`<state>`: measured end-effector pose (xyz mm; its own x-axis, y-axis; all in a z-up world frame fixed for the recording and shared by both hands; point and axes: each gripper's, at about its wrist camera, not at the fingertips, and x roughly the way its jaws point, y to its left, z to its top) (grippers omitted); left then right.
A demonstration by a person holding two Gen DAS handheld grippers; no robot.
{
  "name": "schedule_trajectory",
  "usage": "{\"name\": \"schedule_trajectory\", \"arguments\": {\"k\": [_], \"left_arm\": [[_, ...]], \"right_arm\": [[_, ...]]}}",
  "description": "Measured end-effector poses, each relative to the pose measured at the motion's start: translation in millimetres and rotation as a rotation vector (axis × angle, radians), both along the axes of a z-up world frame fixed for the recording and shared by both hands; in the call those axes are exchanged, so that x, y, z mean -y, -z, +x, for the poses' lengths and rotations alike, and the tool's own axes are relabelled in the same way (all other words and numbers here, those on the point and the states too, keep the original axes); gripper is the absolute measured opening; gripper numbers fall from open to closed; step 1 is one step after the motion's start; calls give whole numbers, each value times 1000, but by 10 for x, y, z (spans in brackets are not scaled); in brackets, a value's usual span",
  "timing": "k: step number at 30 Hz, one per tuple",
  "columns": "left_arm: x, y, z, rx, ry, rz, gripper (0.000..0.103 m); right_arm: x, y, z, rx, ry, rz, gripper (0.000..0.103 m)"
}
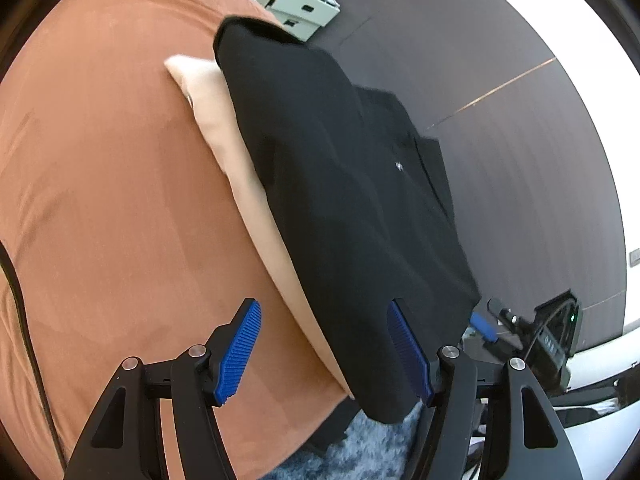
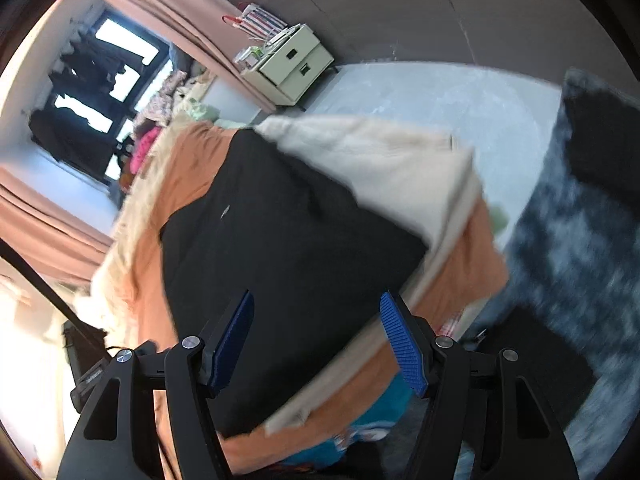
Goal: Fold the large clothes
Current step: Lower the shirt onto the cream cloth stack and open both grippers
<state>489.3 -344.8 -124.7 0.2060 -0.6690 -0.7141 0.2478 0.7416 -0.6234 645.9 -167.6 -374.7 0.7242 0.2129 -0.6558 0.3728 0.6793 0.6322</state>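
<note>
Here, one black garment of soft knit fabric [image 1: 340, 184] lies folded into a rough rectangle on top of one cream-coloured folded textile [image 1: 212, 120], and both rest on one bed covered with a rust-orange sheet [image 1: 100, 200]. A small white logo shows on the garment's upper face. The stack sits close to the bed's edge, probably so a person standing beside the bed can reach it, and the black piece overhangs that edge slightly above a shaggy blue-grey rug [image 1: 360, 448].

Two hand-held grippers are in view, one per camera, each with two blue ribbed pads on black fingers. The left gripper [image 1: 324, 348] has its jaws spread apart; the near corner of the garment lies between them, but the pads do not press on it. The right gripper [image 2: 316, 344] also stands apart, with nothing pinched, hovering over the same black garment [image 2: 280, 248] from another side; this view is smeared by motion blur. With both sets of jaws wide, the grippers look to have let go of the cloth.

Beyond the bed stands one pale green cabinet with two drawers [image 2: 292, 64], placed against the wall.
</note>
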Motion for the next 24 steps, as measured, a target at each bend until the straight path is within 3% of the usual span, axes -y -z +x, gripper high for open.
{"name": "schedule_trajectory", "arguments": {"k": [3, 11, 12, 15, 18, 24], "left_arm": [[57, 64, -108, -29, 17, -37, 67], [341, 183, -211, -58, 82, -40, 67], [357, 163, -254, -57, 88, -43, 67], [487, 139, -209, -51, 107, -58, 63], [617, 105, -180, -49, 105, -70, 62], [808, 0, -103, -49, 114, -80, 62]], "right_arm": [[-82, 225, -78, 20, -17, 54, 64], [70, 609, 186, 40, -31, 125, 63], [130, 612, 217, 46, -17, 118, 51], [315, 612, 283, 62, 12, 123, 31], [539, 610, 360, 65, 33, 129, 23], [1021, 516, 462, 59, 97, 86, 19]]}}
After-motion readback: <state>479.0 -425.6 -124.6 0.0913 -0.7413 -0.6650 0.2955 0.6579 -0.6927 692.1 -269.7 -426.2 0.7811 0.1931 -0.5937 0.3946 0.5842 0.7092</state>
